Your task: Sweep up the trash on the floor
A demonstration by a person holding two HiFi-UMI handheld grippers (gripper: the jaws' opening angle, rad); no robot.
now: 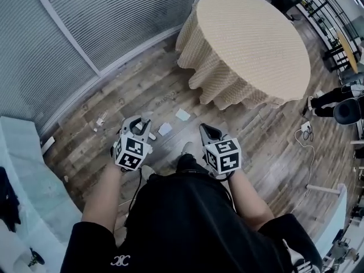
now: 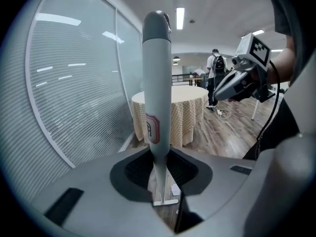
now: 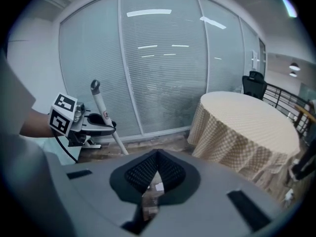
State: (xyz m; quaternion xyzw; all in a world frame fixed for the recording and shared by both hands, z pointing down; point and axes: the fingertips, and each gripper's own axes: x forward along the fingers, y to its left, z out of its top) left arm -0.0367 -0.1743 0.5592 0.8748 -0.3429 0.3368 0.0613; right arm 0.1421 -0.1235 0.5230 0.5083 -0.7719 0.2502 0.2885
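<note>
White paper scraps lie on the wooden floor just ahead of me, with smaller bits further left near the wall. My left gripper is shut on an upright pale grey broom handle bearing a red-and-white label; the jaws hide most of its lower end. My right gripper hovers to the right of it at the same height, jaws shut with nothing between them. One scrap shows on the floor through the gap below its jaws.
A round table draped in beige checked cloth stands ahead to the right. A curved glass wall with blinds runs along the left. A pale counter sits at my left, and a white cable and a chair at the right.
</note>
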